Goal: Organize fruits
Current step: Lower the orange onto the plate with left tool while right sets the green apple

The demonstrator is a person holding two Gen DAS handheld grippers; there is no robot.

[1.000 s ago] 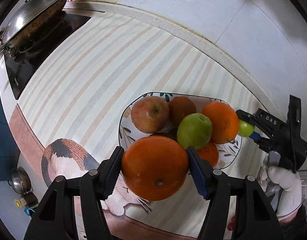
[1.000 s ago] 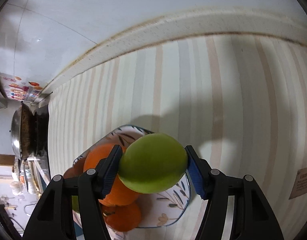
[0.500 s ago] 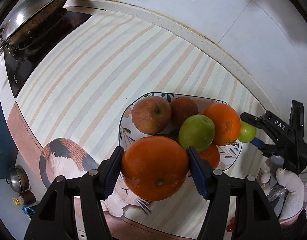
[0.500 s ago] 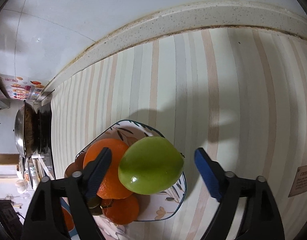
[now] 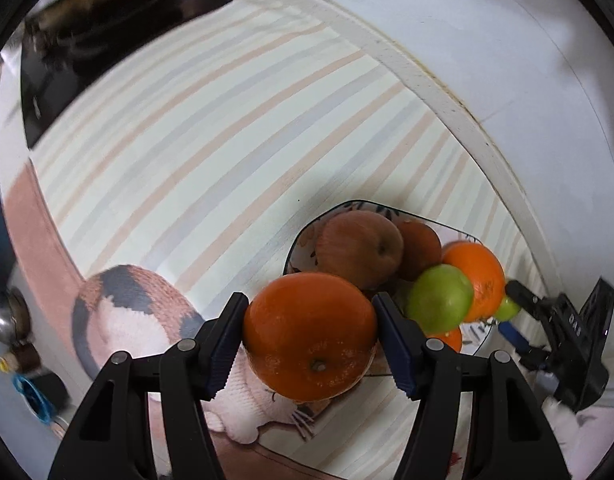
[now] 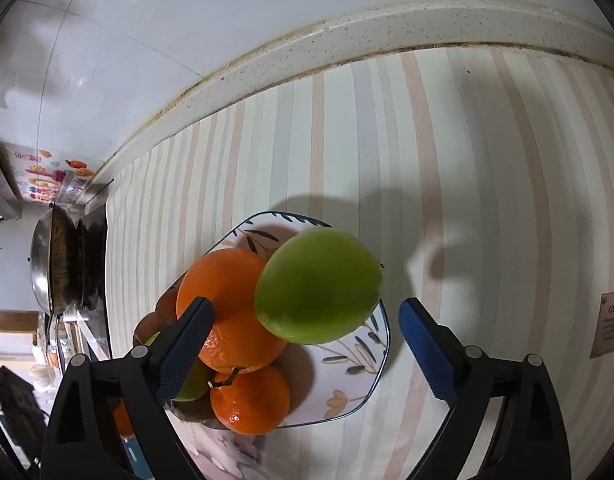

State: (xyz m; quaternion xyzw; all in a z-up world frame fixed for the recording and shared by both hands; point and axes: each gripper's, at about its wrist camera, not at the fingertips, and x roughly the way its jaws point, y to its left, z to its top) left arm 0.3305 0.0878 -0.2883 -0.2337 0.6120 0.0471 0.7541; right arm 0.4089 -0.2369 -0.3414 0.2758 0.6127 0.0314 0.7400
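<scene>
The left hand-held gripper is clamping a large orange at the near left of the floral plate, which is sitting on the striped bench piled with fruit. Over on the right, the right hand-held gripper is standing wide apart, its pads clear of the green apple resting on the pile's far right edge.

We see even indoor light and heavy fisheye bending with dark corners. The left view blurs at its upper left; the right view is sharp, shadows falling across the striped mat at right.
</scene>
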